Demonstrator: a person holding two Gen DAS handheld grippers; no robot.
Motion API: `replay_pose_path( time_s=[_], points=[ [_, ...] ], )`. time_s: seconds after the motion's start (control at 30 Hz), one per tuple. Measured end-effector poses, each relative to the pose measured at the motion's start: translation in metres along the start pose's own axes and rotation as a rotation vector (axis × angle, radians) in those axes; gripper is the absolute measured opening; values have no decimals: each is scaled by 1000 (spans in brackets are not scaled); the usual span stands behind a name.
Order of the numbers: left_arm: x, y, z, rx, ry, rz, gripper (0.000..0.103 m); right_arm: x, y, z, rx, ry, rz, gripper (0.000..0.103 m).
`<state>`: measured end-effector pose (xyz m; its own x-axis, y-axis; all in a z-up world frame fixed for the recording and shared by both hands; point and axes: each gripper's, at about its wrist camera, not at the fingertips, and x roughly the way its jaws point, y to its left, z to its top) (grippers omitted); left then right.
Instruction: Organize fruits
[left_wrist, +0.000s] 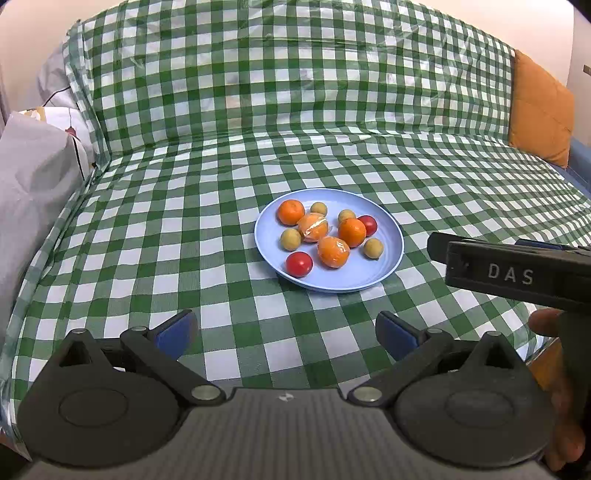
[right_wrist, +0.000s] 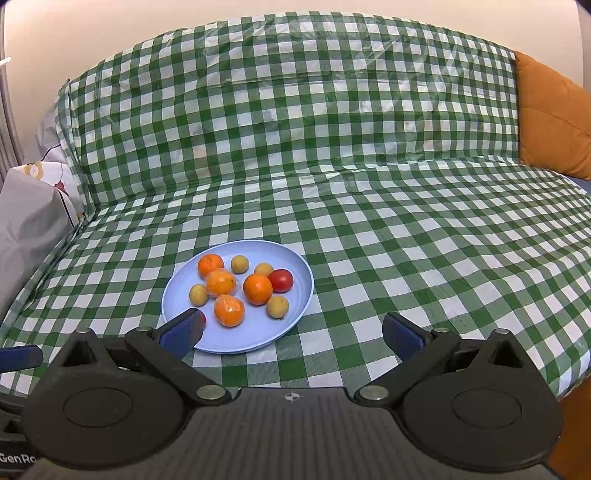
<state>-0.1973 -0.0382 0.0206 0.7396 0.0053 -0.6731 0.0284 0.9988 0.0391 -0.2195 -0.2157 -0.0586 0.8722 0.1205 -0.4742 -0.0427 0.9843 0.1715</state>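
On the green-checked cloth (left_wrist: 221, 258) ahead of me sits a light blue plate (left_wrist: 384, 254) with all the fruit on it. My left gripper (left_wrist: 287, 334) hangs above the cloth just short of the plate, fingers spread wide, holding and touching nothing. My right gripper (right_wrist: 291, 334) is spread wide too and empty; its left finger (right_wrist: 181, 330) overlaps the plate's near rim in the right wrist view, though I cannot tell if it touches.

I count ten pieces on the plate: two bare oranges (left_wrist: 352, 232), two oranges in clear wrap (left_wrist: 333, 252), four small yellow-green round fruits (left_wrist: 373, 248), and two red tomatoes (left_wrist: 299, 264). From the right wrist view the nearer tomato is almost fully hidden behind that left finger.

White letters "DAS" (left_wrist: 511, 274) show on the side of the right gripper's dark body in the left wrist view. At the lower left edge of the right wrist view I read "GenRo" (right_wrist: 16, 459), cut off by the frame.

An orange cushion (left_wrist: 541, 110) leans at the far right, and grey fabric (left_wrist: 33, 177) lies at the left.
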Motion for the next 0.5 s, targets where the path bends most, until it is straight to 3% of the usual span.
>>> replay_pose_path(
  time_s=[0.5],
  points=[
    [-1,-6,-4,-9,-17,7,102,1,3,-2,-23,10,8,102]
  ],
)
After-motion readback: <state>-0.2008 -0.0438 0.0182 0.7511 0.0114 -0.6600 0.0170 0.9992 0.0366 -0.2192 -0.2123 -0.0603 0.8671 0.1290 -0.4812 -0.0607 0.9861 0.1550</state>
